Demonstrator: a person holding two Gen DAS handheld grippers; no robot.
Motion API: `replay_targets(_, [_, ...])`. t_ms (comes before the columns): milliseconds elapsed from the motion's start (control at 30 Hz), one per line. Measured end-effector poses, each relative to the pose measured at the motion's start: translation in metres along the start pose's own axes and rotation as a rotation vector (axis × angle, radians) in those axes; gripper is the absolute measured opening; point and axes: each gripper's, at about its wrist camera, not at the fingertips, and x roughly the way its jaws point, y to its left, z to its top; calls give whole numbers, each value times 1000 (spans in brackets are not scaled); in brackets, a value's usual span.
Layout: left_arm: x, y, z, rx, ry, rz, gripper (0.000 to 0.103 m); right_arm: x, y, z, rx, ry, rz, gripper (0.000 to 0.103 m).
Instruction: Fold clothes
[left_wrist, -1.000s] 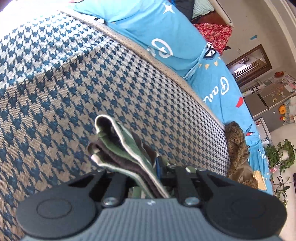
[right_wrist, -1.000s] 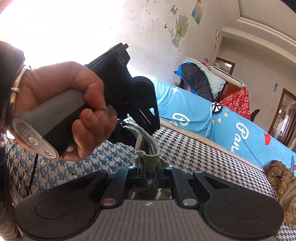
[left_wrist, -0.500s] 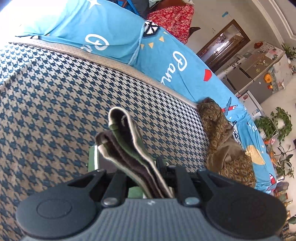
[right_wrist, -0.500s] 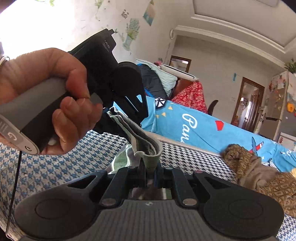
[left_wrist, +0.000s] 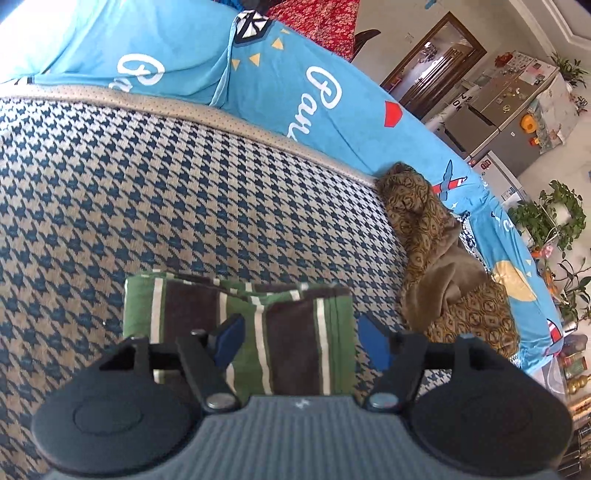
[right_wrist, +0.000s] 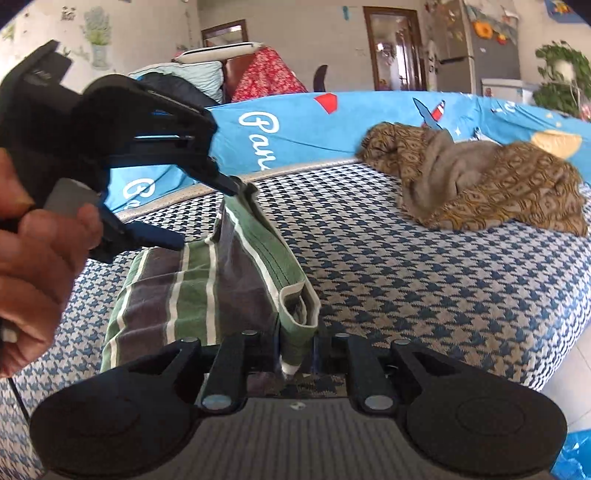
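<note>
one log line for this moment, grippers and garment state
left hand-held gripper: open above striped garment | right hand-held gripper: shut on garment edge | garment: folded on houndstooth cover | brown garment: unfolded

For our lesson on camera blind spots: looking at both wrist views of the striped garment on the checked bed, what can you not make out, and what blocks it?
- Left wrist view: the near edge of the striped garment is cut off by the left gripper body.
- Right wrist view: the hem pinched in the right gripper hides what the jaws touch.
- Both views: the brown cloth is bunched up; its type is unclear.
- Fridge magnets: too small.
</note>
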Motion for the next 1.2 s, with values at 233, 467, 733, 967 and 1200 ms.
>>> replay_targets(233, [-28, 26, -5, 5, 6, 61, 73, -8, -30, 4, 172, 9, -67, 25])
replay_targets(467, [-55, 54, -10, 5, 15, 123, 77, 1, -38, 33, 149, -12, 72, 26])
replay_targets(733, [-65, 93, -13, -13, 38, 130, 80, 33, -18, 71, 21, 39, 314, 26])
replay_targets(967, [-42, 117, 0, -86, 63, 39, 80, 56, 9, 71, -99, 152, 461, 26])
replay_targets(1200, [-5, 123, -2, -143, 122, -61, 80, 37, 24, 44, -189, 204, 574, 26])
